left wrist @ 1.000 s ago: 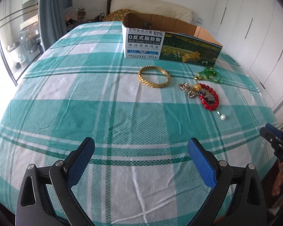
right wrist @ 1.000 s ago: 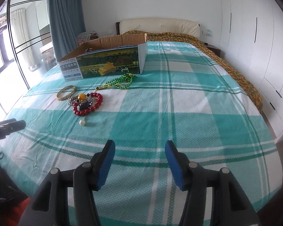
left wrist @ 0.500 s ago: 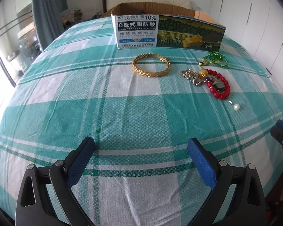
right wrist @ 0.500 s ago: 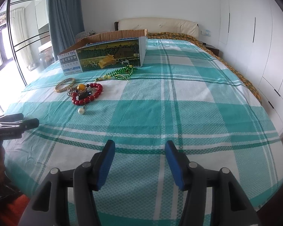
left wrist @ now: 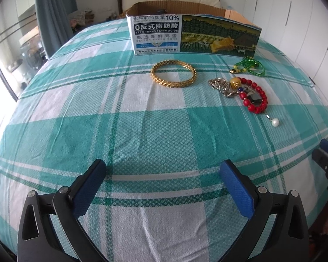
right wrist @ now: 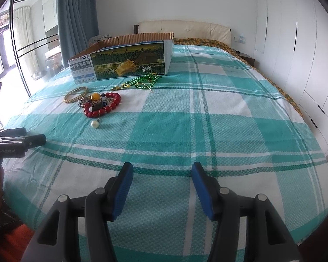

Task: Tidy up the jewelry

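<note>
Checked bedspread (left wrist: 142,131) with one box (left wrist: 192,36), one gold bangle (left wrist: 173,73) (both grippers' fingers (left wrist: 88,188) spread, empty)

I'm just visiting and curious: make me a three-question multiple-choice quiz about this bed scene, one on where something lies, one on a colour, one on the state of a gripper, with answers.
1. Where does the gold bangle lie?
A. inside the cardboard box
B. on the bedspread in front of the cardboard box
C. between gripper fingers

2. What colour is the bead bracelet nearest the loose pearl?
A. red
B. blue
C. white

3. What state is the left gripper in?
A. shut on the bangle
B. shut on nothing
C. open, holding nothing

Answers:
1 B: the bangle rests flat on the checked bedspread, on the near side of the cardboard box.
2 A: its beads are bright red, just above the pearl.
3 C: its blue pads stand wide apart over bare cloth.
</note>
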Motion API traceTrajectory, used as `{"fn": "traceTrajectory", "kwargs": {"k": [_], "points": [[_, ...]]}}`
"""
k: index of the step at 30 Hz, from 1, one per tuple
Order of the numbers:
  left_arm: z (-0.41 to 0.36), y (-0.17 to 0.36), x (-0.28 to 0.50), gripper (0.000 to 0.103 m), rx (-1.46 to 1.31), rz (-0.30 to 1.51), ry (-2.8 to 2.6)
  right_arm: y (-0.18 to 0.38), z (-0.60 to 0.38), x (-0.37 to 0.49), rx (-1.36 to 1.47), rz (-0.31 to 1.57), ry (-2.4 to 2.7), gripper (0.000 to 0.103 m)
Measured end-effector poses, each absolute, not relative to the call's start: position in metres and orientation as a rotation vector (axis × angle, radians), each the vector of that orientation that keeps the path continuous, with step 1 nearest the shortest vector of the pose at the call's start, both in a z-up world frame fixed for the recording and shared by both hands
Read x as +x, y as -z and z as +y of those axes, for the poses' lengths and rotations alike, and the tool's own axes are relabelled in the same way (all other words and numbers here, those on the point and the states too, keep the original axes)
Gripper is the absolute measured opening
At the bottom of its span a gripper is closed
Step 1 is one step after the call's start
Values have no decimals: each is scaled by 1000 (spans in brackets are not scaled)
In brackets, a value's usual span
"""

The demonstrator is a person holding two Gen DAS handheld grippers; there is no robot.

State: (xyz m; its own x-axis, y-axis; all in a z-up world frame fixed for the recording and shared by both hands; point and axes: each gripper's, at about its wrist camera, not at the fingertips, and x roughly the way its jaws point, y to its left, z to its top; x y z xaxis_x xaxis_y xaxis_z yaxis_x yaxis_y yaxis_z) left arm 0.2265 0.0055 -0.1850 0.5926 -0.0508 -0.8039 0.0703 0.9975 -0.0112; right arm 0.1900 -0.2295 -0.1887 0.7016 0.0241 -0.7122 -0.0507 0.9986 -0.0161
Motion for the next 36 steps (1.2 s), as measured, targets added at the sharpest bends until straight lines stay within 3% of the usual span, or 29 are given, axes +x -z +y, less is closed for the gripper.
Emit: {"fn": "traceTrajectory", "kwargs": {"k": [17, 28, 36], "points": [[6, 186, 226, 103, 23, 930, 69, 190, -231, 191, -24, 778, -47, 57], [6, 185, 225, 103, 22, 928, 68, 191, -225, 192, -62, 791, -43, 64], [10, 178, 236, 102, 13, 982, 99, 182, -233, 211, -18, 912, -86, 64]]}}
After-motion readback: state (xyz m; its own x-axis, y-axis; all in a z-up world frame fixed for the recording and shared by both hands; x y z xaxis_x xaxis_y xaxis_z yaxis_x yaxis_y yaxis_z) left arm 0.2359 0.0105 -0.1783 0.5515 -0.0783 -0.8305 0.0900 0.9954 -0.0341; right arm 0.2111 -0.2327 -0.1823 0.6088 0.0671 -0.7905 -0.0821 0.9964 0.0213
